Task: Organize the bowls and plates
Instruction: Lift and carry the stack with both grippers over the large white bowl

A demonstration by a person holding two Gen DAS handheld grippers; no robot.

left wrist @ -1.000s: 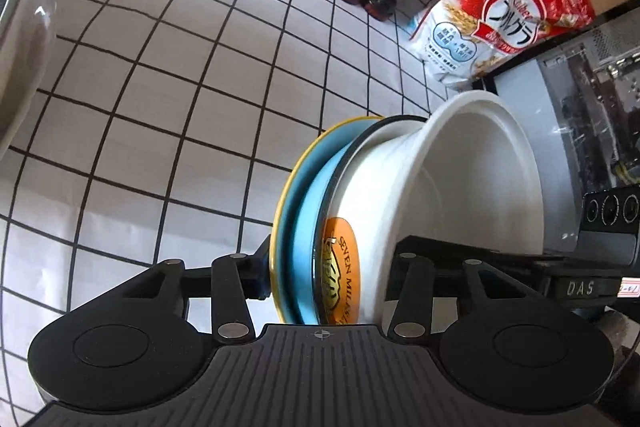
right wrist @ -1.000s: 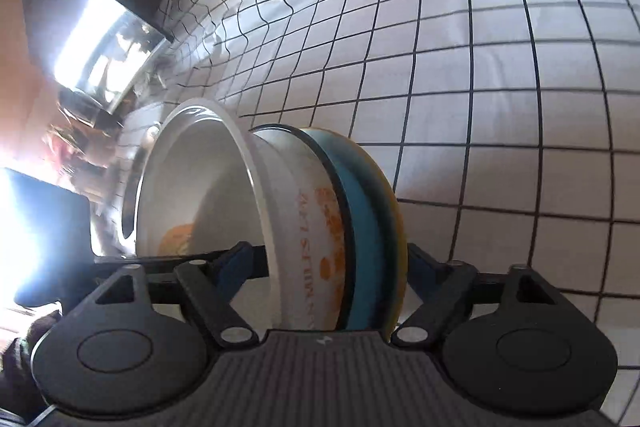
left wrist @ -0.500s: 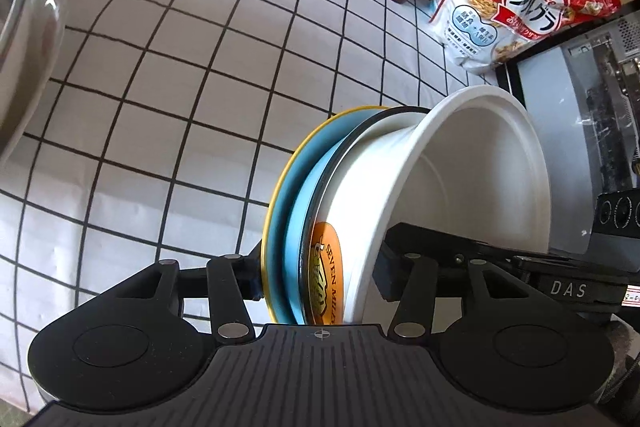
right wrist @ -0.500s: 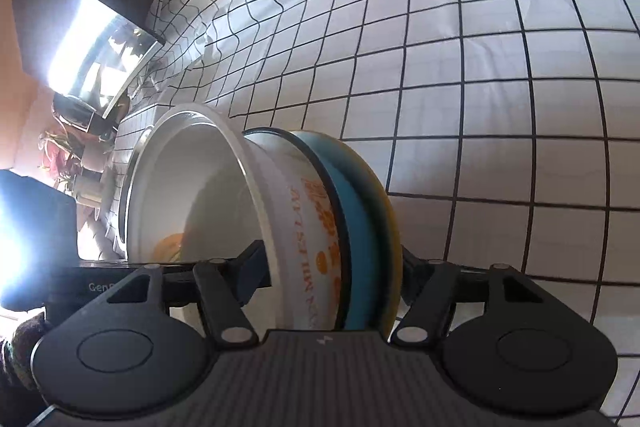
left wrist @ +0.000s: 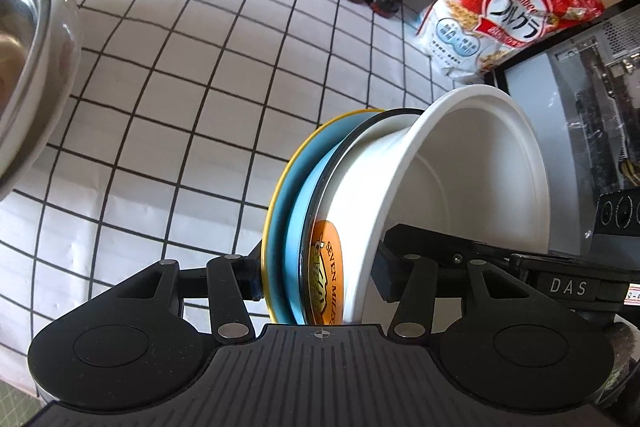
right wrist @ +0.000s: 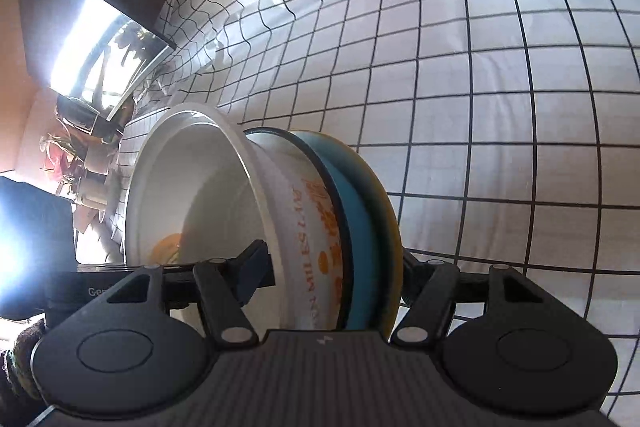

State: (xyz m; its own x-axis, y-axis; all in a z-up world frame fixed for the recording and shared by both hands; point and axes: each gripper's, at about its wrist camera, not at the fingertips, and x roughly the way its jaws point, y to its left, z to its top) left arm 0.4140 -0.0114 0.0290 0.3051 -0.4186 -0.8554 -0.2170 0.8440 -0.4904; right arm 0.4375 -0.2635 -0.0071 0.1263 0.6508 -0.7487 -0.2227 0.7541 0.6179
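Left wrist view: the left gripper and right gripper each clamp the stack, a white paper bowl in a yellow-rimmed blue plate, held above the checked tablecloth. Keep both grips even; lower it level.

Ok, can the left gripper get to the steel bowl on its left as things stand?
Probably not yet. The left gripper is clamped on the bowl-and-plate stack, which the right gripper shares. The checked cloth towards the steel bowl lies bare, so only that load is in the way.
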